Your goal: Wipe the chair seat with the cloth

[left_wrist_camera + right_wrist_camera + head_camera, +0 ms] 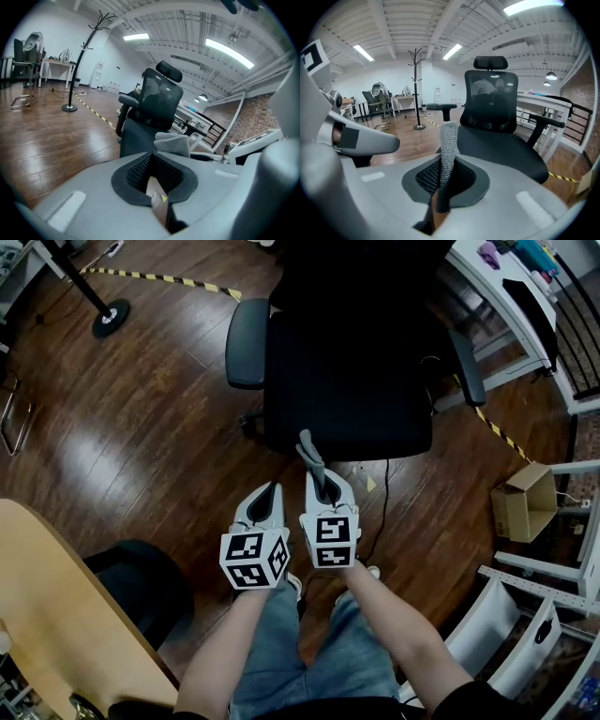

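Note:
A black office chair (352, 352) stands on the wood floor just ahead of me, its seat (511, 145) facing both grippers. My right gripper (322, 486) is shut on a grey cloth (310, 457) that sticks up from its jaws as a narrow folded strip (448, 145), held just short of the seat's front edge. My left gripper (265, 501) hangs beside it on the left with its jaws closed and nothing in them. In the left gripper view the chair (152, 117) stands ahead, with the grey cloth (173, 141) in front of it to the right.
A coat stand base (111, 319) sits at the far left by yellow-black floor tape (169, 279). A white desk (511, 296) runs along the right, with a cardboard box (525, 501) and white frames below it. A wooden tabletop (56, 615) and a black stool (141, 587) are at my left.

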Action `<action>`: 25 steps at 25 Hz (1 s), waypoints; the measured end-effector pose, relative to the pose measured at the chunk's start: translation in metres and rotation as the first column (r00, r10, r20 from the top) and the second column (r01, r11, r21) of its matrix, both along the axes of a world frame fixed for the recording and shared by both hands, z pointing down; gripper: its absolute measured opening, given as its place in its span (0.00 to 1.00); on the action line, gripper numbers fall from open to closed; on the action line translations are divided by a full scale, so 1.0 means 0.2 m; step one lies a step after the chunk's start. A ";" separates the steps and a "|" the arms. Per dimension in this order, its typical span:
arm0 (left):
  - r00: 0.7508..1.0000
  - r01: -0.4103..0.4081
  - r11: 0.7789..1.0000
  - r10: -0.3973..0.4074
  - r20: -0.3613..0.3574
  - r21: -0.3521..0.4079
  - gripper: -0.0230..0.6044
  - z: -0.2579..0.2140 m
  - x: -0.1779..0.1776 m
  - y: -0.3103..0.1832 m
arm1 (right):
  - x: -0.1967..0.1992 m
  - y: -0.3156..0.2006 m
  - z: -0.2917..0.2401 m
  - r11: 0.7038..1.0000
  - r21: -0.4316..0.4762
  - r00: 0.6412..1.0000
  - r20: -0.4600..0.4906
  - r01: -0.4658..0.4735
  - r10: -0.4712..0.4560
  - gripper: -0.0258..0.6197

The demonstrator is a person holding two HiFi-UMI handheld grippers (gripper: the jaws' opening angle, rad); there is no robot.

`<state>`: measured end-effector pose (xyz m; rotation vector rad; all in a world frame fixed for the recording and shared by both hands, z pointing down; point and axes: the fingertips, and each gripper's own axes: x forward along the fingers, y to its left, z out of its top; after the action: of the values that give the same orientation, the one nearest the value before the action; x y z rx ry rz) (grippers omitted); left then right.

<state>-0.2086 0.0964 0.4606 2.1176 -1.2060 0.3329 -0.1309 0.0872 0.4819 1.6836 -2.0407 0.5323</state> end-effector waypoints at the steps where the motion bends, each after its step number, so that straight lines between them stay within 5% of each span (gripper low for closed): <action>1: 1.000 -0.014 1.000 0.014 0.000 0.014 0.04 -0.06 0.04 0.00 | 0.02 0.00 -0.07 1.000 0.009 1.000 -0.001 -0.003 0.003 0.05; 10: 0.995 -0.099 0.980 0.096 0.026 0.174 0.04 -0.53 0.35 0.02 | 0.20 0.07 -0.56 0.993 0.118 0.999 0.041 -0.005 0.001 0.05; 25: 0.991 -0.133 0.924 0.123 0.050 0.359 0.04 -1.17 0.77 0.61 | 0.57 0.63 -1.26 0.961 0.267 0.991 0.088 0.069 -0.096 0.05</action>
<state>-0.0544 0.2187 0.2264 2.5249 -1.2200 0.2072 -0.0164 0.2141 0.2297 1.7380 -2.3302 0.3352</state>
